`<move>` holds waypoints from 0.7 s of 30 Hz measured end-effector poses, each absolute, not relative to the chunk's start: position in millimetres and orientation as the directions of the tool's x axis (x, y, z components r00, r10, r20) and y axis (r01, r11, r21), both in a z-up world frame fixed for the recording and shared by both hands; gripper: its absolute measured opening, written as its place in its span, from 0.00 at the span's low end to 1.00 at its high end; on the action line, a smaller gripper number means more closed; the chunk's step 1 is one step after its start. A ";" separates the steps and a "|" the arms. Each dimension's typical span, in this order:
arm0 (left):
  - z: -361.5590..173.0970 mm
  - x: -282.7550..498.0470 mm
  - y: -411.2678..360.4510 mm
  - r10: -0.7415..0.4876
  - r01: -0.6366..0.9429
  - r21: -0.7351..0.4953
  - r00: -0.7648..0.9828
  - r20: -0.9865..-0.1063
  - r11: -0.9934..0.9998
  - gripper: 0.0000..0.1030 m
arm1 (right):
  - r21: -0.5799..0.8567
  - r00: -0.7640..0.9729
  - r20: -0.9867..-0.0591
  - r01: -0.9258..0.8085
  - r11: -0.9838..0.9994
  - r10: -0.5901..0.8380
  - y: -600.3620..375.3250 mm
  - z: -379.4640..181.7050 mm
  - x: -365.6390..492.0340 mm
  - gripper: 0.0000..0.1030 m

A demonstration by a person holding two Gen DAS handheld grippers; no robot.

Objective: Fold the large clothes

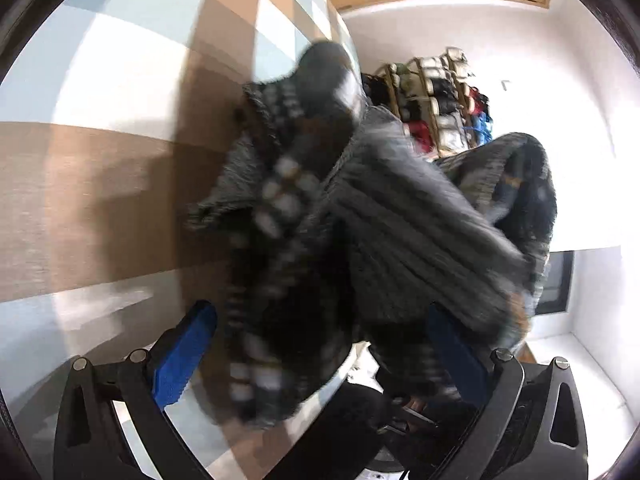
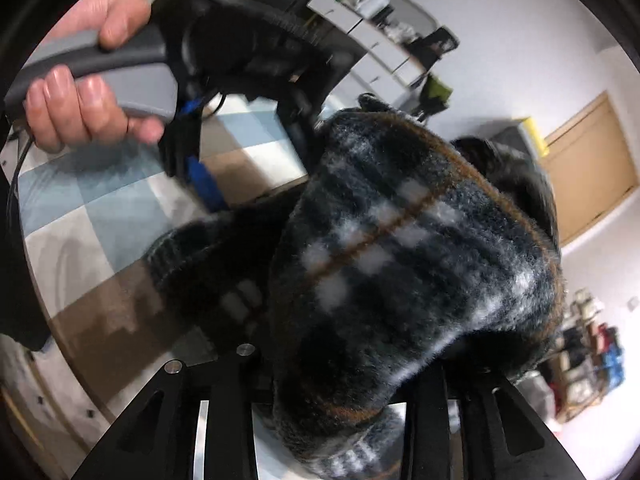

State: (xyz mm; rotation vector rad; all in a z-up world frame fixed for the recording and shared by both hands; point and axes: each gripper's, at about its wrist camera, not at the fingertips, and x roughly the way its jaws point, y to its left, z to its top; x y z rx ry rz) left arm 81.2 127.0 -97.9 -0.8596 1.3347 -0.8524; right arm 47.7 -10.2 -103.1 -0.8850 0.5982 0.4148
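Between left tongs (image 1: 320,344), wide apart, plaid garment (image 1: 280,248) hangs; right tongs' grip unclear.

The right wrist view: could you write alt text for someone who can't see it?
A fuzzy dark plaid garment bulges up between the right gripper arms, filling the view. At upper left a hand grips the left gripper above a checkered surface.
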 end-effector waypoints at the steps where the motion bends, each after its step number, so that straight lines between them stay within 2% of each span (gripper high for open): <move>1: -97.0 80.8 129.9 -0.896 0.021 -0.896 0.057 -0.441 0.443 0.98 | -0.560 0.740 -0.663 -0.588 0.583 0.110 -8.7 -105.3 52.7 0.40; 2: -97.1 80.4 133.3 -0.895 0.015 -0.897 0.063 -0.441 0.442 0.98 | -0.532 0.724 -0.678 -0.603 0.595 0.127 -8.8 -104.3 56.1 0.45; 3: -97.3 78.4 134.9 -0.894 0.008 -0.896 0.066 -0.442 0.444 0.98 | -0.493 0.704 -0.694 -0.618 0.612 0.152 -9.2 -101.7 59.8 0.59; 4: -97.8 77.2 135.0 -0.895 0.005 -0.897 0.063 -0.441 0.442 0.98 | -0.442 0.676 -0.713 -0.638 0.630 0.184 -10.4 -98.1 63.4 0.65; 5: -97.2 73.3 137.3 -0.897 0.005 -0.899 0.063 -0.437 0.438 0.98 | -0.393 0.649 -0.729 -0.658 0.642 0.218 -11.9 -94.7 66.2 0.77; 11: -99.9 82.4 138.8 -0.886 0.018 -0.889 0.086 -0.455 0.458 0.98 | -0.076 0.525 -0.714 -0.715 0.695 0.463 -38.4 -68.5 84.1 0.88; 15: -102.4 97.9 135.0 -0.875 0.018 -0.878 0.098 -0.475 0.479 0.98 | 0.139 0.440 -0.620 -0.754 0.643 0.650 -57.6 -51.4 73.5 0.97; 21: -108.6 103.6 136.1 -0.842 -0.020 -0.850 0.130 -0.524 0.526 0.99 | 0.501 0.256 -0.476 -0.707 0.499 0.841 -80.0 -58.1 101.4 1.00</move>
